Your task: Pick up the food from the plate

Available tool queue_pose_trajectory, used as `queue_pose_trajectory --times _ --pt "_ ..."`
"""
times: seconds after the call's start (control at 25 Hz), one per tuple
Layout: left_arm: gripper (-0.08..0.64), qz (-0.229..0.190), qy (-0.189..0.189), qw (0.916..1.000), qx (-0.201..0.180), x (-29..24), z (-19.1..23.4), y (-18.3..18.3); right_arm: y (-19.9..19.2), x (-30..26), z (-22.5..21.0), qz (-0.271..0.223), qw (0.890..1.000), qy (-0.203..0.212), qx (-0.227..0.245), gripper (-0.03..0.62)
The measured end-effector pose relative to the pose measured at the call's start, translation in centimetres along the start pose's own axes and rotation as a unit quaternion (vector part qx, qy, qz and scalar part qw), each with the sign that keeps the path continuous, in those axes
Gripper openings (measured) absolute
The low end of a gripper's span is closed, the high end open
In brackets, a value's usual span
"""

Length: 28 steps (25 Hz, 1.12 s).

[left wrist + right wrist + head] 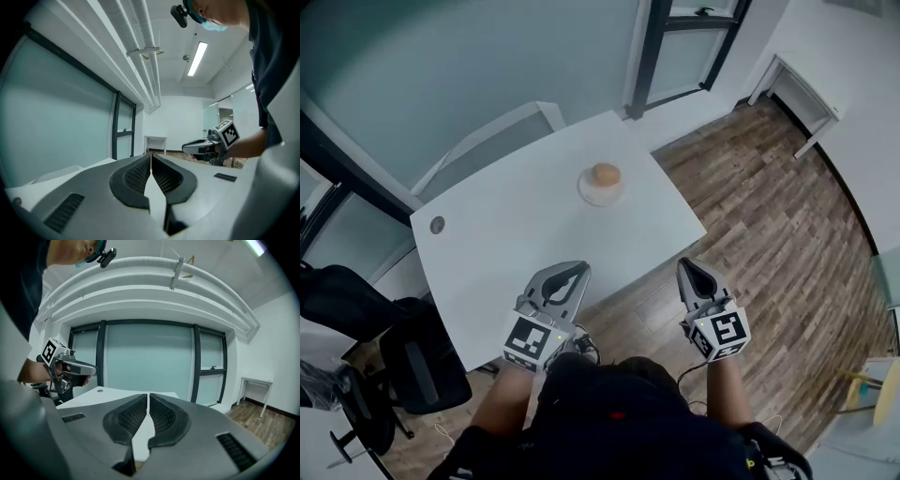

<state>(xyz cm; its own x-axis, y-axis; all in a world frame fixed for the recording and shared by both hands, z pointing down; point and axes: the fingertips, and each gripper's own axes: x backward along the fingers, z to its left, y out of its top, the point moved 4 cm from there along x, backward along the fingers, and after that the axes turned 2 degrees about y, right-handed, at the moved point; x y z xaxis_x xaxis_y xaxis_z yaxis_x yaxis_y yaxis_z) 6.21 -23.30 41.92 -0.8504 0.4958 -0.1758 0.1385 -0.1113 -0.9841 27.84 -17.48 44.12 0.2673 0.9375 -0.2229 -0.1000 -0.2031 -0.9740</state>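
Observation:
A round brown piece of food lies on a small pale plate near the far right corner of the white table. Both grippers hover at the table's near edge, well short of the plate. My left gripper is shut with nothing in it; in the left gripper view its pads meet at the tips. My right gripper is off the table's near right edge, also shut and empty, its pads touching at the front. Neither gripper view shows the food.
A small round grommet sits in the table's left corner. Black office chairs stand to the left. Glass partitions with dark frames run behind the table. Wooden floor and a white side table lie to the right.

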Motion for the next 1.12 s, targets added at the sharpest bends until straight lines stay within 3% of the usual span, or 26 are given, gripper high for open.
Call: queue_pose_trajectory --times 0.28,0.64,0.76,0.88,1.0,1.12 --pt "0.029 0.003 0.055 0.9982 0.025 -0.1 8.7 -0.7 1.4 -10.0 -0.4 0.012 0.999 0.035 0.019 0.031" --pt "0.029 0.024 0.116 0.9916 0.052 -5.0 12.5 -1.7 0.2 -20.1 -5.7 0.036 0.993 0.108 0.033 0.032" --pt "0.029 0.03 0.146 0.9867 0.065 -7.2 13.4 -2.0 -1.1 -24.0 -7.7 0.065 0.985 0.141 0.073 0.036" --pt "0.029 0.05 0.179 0.9794 0.08 -9.0 14.3 -3.1 -3.5 -28.4 -8.8 0.105 0.968 0.189 0.124 0.158" --pt "0.029 0.082 0.207 0.9697 0.101 -10.5 15.0 -4.5 -6.4 -33.1 -9.7 0.141 0.95 0.237 0.148 0.253" --pt "0.029 0.086 0.235 0.9614 0.114 -11.1 15.8 -5.9 -9.4 -37.6 -10.0 0.176 0.931 0.275 0.165 0.329"
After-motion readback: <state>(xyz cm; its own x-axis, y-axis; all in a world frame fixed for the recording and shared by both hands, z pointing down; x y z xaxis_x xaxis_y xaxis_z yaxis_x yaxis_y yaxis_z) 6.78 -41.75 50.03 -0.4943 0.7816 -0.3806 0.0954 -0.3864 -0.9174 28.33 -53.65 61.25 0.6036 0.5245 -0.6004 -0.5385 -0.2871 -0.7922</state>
